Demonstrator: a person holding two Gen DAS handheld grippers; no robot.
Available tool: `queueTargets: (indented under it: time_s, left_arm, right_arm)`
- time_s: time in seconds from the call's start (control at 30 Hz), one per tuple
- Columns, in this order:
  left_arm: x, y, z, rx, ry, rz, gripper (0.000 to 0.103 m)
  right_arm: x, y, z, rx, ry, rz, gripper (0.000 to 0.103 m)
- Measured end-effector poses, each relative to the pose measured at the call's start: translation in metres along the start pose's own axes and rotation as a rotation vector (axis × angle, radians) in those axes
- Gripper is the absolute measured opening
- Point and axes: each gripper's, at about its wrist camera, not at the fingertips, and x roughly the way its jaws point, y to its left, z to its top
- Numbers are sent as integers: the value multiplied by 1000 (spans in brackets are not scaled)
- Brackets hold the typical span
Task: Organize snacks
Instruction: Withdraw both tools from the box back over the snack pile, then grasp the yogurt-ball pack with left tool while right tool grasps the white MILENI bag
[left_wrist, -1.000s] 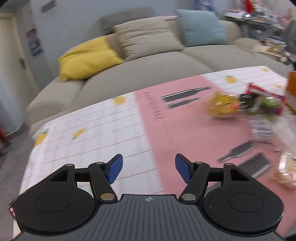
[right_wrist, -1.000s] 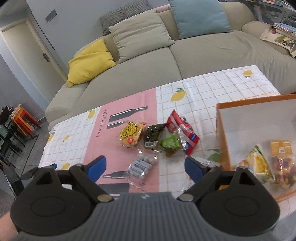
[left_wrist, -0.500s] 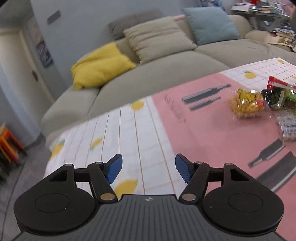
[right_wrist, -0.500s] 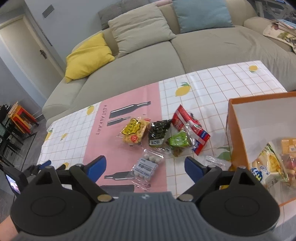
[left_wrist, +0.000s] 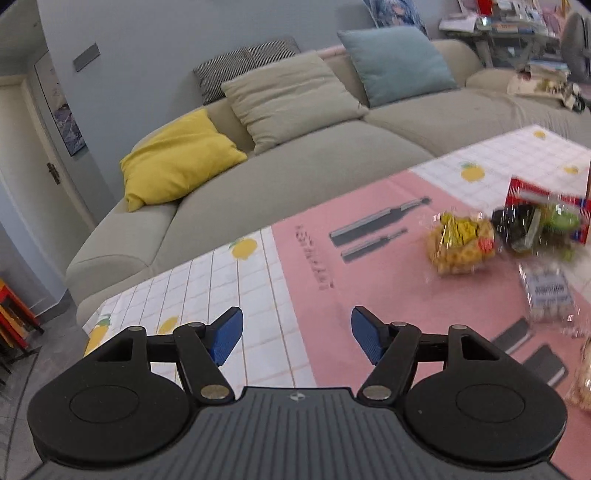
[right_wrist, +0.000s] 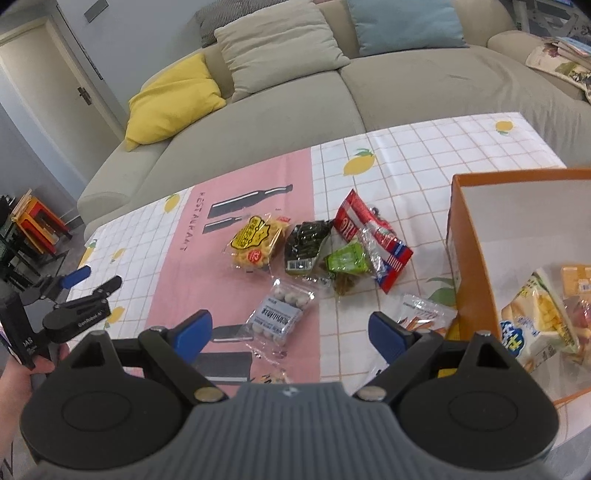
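Left gripper (left_wrist: 297, 338) hangs wide apart, nothing between its pads, over the near left part of the table (left_wrist: 258, 325); in the left wrist view the loose snacks sit toward the right edge, blurred; yellow snack bag (left_wrist: 460, 247) nearest, dark green packet (left_wrist: 517, 227) just beyond it, clear pack of white pieces (left_wrist: 546, 291) nearer the front edge.

Right wrist view: right gripper (right_wrist: 290, 332) also spread wide and empty, above the front edge of the table; clear pack of white pieces (right_wrist: 282, 314) lies just ahead between its fingers; yellow snack bag (right_wrist: 258, 242), dark green packet (right_wrist: 306, 245), light green packet (right_wrist: 349, 260) and red packet (right_wrist: 373, 242) clustered mid-table, touching or overlapping; orange box (right_wrist: 472, 266) at the right edge already has some bags in it.

Handling, judged: all light, crinkly film pouches; slippery, soft, contents likely crushable; pinch a sealed end seam or flat corner, not the puffed middle; clear pack looks like the easiest next grab.
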Motion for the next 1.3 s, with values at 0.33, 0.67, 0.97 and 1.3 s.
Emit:
queueTargets:
  time_s: [0.33,0.67,0.97,1.3]
  left_arm:
    - [10,7,-42,-11,45,241,79]
    - [13,2,-45,-11,47,252,79]
    - [-9,-10,-9,-97,56,69,83]
    - [-12,-38,16,-8,130,-243,83]
  right_arm:
    - [1,5,-12,-31,21,32,89]
    - [3,23,-15,-77,33,45,90]
    - [20,23,-19,-98,72,-45,90]
    - [55,22,-61,-175,201,-134,82]
